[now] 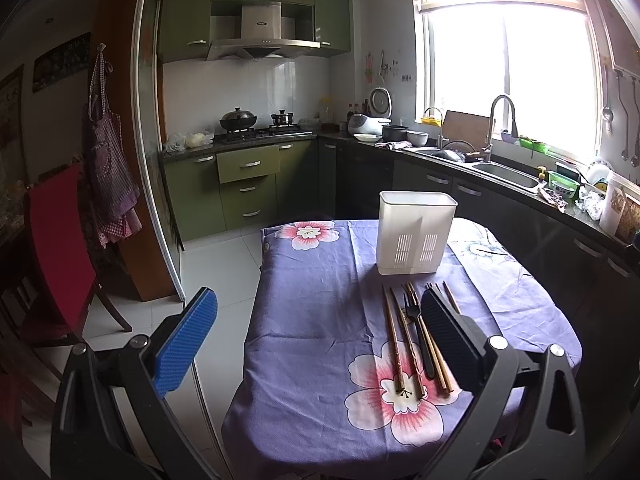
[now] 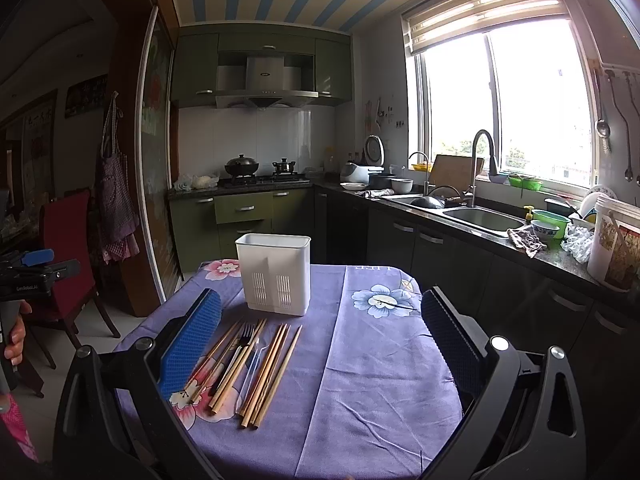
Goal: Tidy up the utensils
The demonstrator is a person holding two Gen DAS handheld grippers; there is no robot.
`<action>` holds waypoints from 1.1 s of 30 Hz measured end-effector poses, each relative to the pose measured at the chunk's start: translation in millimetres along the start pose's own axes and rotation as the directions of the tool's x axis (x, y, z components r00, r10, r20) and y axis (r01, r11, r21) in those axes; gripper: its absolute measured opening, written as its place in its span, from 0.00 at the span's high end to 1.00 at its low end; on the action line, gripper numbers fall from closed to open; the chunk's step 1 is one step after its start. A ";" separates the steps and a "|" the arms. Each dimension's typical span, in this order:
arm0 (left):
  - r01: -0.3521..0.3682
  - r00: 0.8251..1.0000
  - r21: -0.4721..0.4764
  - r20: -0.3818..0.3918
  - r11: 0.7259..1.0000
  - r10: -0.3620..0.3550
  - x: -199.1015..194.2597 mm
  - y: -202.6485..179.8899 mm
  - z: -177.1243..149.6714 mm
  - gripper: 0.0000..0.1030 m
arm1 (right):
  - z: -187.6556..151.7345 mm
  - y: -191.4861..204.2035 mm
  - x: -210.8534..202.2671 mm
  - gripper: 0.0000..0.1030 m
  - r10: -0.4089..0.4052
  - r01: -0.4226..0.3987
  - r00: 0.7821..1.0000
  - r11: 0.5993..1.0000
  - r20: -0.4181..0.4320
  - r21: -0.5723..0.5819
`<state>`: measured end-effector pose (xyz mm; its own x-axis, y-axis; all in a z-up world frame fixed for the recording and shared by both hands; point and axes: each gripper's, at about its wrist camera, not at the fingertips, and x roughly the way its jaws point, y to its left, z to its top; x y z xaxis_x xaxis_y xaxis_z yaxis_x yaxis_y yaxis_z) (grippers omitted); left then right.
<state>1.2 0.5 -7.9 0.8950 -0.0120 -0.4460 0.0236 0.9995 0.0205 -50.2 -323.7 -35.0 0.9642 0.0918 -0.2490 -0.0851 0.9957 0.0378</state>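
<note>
Only a little writing can be read: the right wrist view shows small white lettering on the black body of the left gripper (image 2: 38, 268) at the left edge, too small to spell with certainty, and mirrored letters printed on the far hem of the tablecloth (image 2: 368, 360). A logo sits on the range hood (image 1: 262, 24), unreadable in both views.

Both grippers are released, jaws spread wide with nothing between the pads. The left gripper (image 1: 320, 340) hangs over the near left part of the table, its blue finger off the cloth's edge above the floor, its black finger just beside the utensils. The right gripper (image 2: 320, 344) hovers over the cloth with its blue finger next to the same bundle.

The utensils lie loose on the cloth, in front of the white holder (image 1: 416, 232): wooden chopsticks (image 2: 264, 372) and a black fork (image 2: 242, 344). The holder stands upright at the far end of the table, slotted side facing the cameras.

The left wrist view hides some of the chopsticks behind its black finger; the right wrist view lays them all out, and also shows a hand (image 2: 16, 336) gripping the other tool's handle, plus a striped ceiling.
</note>
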 end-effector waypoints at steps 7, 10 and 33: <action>0.002 1.000 0.001 -0.001 1.000 -0.002 0.8 0.2 0.0 0.06 | -1.3 0.3 2.2 0.04 0.000 0.000 1.000 1.000 -0.005 0.000; 0.002 1.000 0.002 -0.001 1.000 -0.002 1.0 0.3 -0.2 0.06 | -2.8 0.0 3.6 0.04 0.001 -0.001 1.000 1.000 -0.005 0.001; 0.000 1.000 0.006 -0.004 1.000 0.000 2.1 -0.7 -2.2 0.06 | -4.6 0.1 6.1 0.04 0.000 0.000 1.000 1.000 -0.011 0.001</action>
<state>2.1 -0.2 -10.8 0.8933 -0.0121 -0.4492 0.0265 0.9993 0.0259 -45.4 -322.9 -41.0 0.9613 0.0922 -0.2596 -0.0849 0.9956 0.0389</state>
